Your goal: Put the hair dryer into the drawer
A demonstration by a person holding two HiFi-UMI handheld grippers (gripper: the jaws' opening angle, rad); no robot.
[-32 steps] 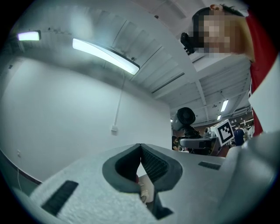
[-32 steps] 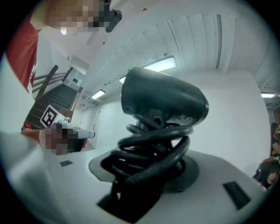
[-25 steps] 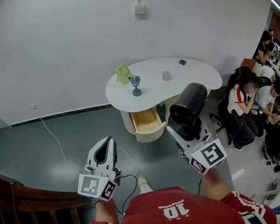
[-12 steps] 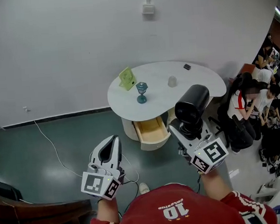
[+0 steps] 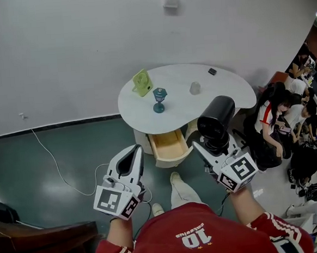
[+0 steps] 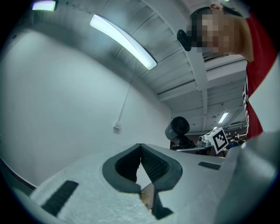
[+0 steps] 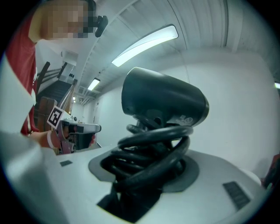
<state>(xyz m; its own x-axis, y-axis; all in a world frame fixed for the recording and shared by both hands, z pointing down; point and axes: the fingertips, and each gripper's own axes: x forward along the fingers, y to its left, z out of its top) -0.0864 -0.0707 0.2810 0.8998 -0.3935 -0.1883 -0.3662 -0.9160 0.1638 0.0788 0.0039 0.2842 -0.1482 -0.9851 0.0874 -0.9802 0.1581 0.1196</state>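
Hair dryer [image 5: 217, 118], cord [image 7: 148, 148] coiled below it, sits clamped in your right gripper [image 5: 213, 146]; your left gripper [image 5: 133, 151] looks closed, empty.

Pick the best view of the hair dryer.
Right gripper view: the hair dryer fills the frame, its cord-wrapped handle clamped in the right gripper. Head view shows its barrel from above; left gripper view shows it small, far off.

Dryer: your dryer [image 7: 164, 103] stands black and upright above the jaws
Cord: its cord [image 7: 151, 151] coils round the handle
Right gripper [image 7: 142, 173]: you're clamping that wrapped handle; jaws wide
Left gripper [image 7: 78, 129]: far left; its marker cube faces you
Light [image 7: 144, 43]: long strip overhead
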